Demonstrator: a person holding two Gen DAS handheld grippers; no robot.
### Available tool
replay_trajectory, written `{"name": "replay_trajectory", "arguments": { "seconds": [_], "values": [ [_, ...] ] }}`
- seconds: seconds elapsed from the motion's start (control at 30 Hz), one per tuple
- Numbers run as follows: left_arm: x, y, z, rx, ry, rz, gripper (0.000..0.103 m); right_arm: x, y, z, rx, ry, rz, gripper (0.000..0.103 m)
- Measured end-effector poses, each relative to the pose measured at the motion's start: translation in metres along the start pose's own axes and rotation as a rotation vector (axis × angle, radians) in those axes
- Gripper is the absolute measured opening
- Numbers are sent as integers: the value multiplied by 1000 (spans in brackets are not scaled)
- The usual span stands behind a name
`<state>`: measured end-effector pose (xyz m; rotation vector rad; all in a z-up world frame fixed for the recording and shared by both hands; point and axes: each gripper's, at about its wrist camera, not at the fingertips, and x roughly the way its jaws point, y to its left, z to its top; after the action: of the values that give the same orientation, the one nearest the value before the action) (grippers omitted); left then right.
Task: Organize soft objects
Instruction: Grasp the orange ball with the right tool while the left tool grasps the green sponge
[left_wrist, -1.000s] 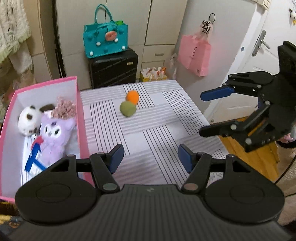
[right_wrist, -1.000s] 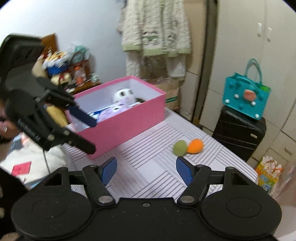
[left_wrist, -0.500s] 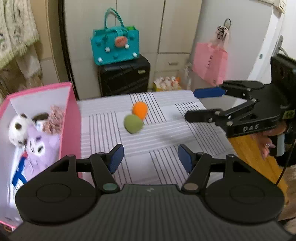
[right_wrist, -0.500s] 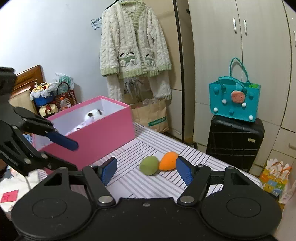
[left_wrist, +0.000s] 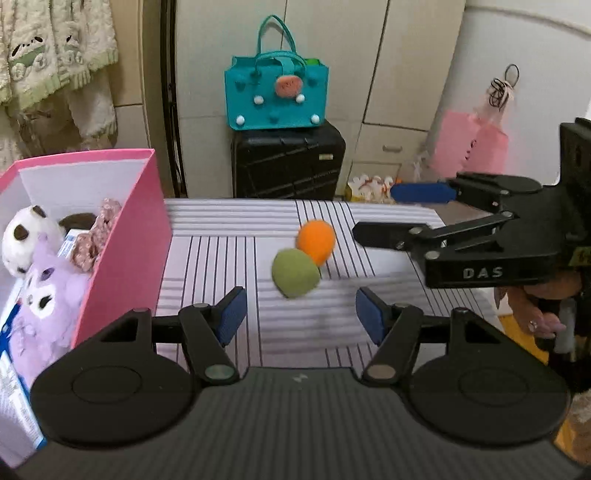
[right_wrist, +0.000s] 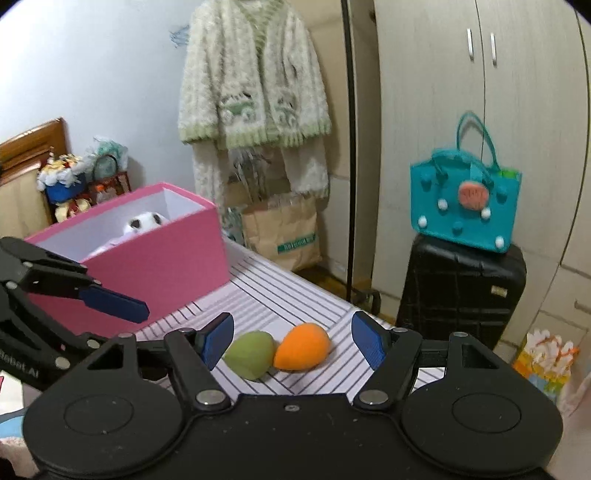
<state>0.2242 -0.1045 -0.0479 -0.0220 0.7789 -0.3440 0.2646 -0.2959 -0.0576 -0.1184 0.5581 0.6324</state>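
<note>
A green soft egg-shaped sponge (left_wrist: 295, 272) and an orange one (left_wrist: 316, 240) lie touching on the striped table (left_wrist: 229, 254); they also show in the right wrist view, green (right_wrist: 249, 353) and orange (right_wrist: 302, 346). My left gripper (left_wrist: 297, 316) is open and empty, just short of the green sponge. My right gripper (right_wrist: 292, 339) is open and empty, with both sponges between its fingers' line of sight. A pink box (left_wrist: 130, 236) at the left holds a purple plush (left_wrist: 48, 295), a white plush (left_wrist: 20, 236) and a pink knitted piece (left_wrist: 96, 240).
A black suitcase (left_wrist: 288, 162) with a teal bag (left_wrist: 276, 96) stands behind the table. A pink bag (left_wrist: 469, 146) hangs at the right. A cardigan (right_wrist: 255, 74) hangs on the wall above a paper bag (right_wrist: 284, 236).
Both grippers have moved closer to the two sponges, which now look larger in both views. The right gripper has swung in beside the orange sponge. Both stay open.
</note>
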Motion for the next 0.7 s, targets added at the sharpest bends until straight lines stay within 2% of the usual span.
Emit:
{"name": "replay_trajectory", "arguments": {
  "seconds": [0.07, 0.2, 0.27, 0.4, 0.5, 0.63, 0.7],
  "values": [
    [8, 1, -1, -8, -20, 5, 64, 11, -5, 1, 23, 29, -1, 75],
    [27, 5, -2, -13, -6, -16, 64, 35, -18, -1, 105, 97, 26, 73],
    [38, 5, -3, -20, -8, -9, 64, 46, -23, -3, 139, 124, 38, 70],
    [63, 6, -5, -54, -1, 3, 64, 63, -29, -6, 194, 142, 61, 66],
    [75, 6, -4, -73, -8, 27, 64, 75, -33, -10, 234, 164, 71, 59],
    [86, 6, -2, -95, -10, 22, 60, 80, -39, -17, 286, 164, 94, 48],
    [91, 4, -4, -100, -4, 28, 57, 79, -41, -19, 308, 160, 104, 47]
  ]
}}
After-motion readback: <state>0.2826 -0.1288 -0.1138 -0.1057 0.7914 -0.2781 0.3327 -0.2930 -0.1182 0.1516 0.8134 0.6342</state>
